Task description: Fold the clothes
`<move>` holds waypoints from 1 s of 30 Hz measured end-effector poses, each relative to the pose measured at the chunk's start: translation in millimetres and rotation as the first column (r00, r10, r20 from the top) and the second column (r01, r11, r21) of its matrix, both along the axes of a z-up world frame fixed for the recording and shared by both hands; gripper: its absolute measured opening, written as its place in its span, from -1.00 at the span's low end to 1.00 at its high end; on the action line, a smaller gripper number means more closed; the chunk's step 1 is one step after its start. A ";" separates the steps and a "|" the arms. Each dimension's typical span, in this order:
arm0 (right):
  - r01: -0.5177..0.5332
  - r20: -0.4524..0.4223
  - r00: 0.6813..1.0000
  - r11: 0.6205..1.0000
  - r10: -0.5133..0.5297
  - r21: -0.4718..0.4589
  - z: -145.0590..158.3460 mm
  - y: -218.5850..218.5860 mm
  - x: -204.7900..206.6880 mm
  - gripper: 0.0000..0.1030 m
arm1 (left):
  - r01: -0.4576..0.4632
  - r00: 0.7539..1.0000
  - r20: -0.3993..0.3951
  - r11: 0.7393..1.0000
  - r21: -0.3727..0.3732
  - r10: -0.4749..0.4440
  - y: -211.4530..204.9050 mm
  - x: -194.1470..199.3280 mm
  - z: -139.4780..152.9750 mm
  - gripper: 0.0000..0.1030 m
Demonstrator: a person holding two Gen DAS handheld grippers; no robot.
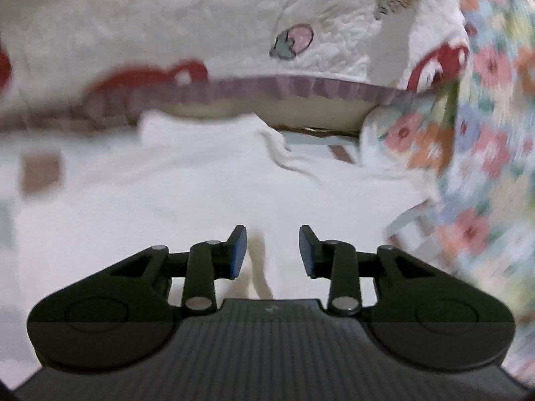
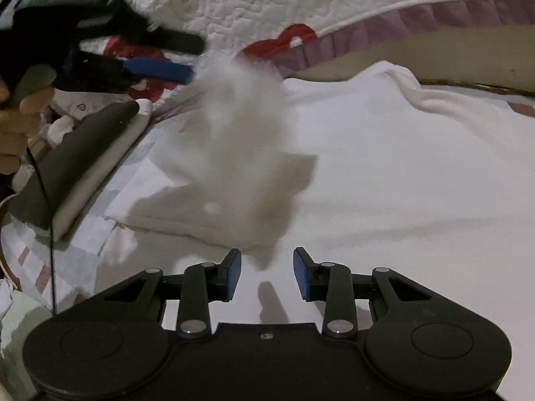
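I am holding a claw in each hand over a bed. Far left in the right wrist view, my left hand [image 2: 15, 123] is gripping the left gripper [image 2: 197, 58], which is blurred. Its jaws are standing partly apart; a flap of the white garment [image 2: 384, 173] is hanging smeared just off the fingertips, and I cannot tell whether the pads are touching it. Below it, a dark flat object [image 2: 77, 160] is lying on the patterned sheet [image 2: 43, 267], just beside the garment's left edge.

In the left wrist view, the same claw is showing a moderate gap with nothing pressed between the blue pads [image 1: 238, 250]; white cloth is lying beneath them.

The garment is spreading across the middle of the bed, its far edge rumpled near the quilt [image 2: 267, 3], white with red shapes and a purple ruffle.

The right gripper [image 2: 266, 274] is hovering over the garment's near part, jaws moderately parted, holding nothing.

At the right of the left wrist view, a floral fabric [image 1: 485, 133] is blurred.
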State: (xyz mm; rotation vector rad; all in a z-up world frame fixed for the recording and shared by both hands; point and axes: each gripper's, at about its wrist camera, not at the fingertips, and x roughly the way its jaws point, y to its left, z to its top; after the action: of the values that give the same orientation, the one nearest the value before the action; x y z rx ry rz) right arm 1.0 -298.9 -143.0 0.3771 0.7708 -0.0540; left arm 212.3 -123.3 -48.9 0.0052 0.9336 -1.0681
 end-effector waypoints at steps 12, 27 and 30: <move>-0.029 0.048 0.998 0.989 0.037 -0.147 8.5 17.7 16.6 0.03 | -0.058 0.941 0.333 0.939 0.339 -0.062 139.6 13.1 -58.9 -0.56; -0.228 -0.086 0.974 0.923 0.212 -0.310 -18.9 21.0 62.6 -0.74 | -0.004 0.964 0.255 0.957 0.289 -0.073 161.3 -1.8 -104.0 -0.33; -0.168 0.021 0.983 0.949 0.180 -0.267 23.2 -2.7 59.1 -0.84 | -0.020 0.960 0.275 0.961 0.277 -0.059 160.5 -1.4 -104.0 -0.28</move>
State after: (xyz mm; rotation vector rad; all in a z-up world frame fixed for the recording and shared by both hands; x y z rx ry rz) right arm 60.1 -301.6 -119.8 0.0554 0.7384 0.0181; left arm 211.0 37.2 -152.9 0.3906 0.8174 -0.9181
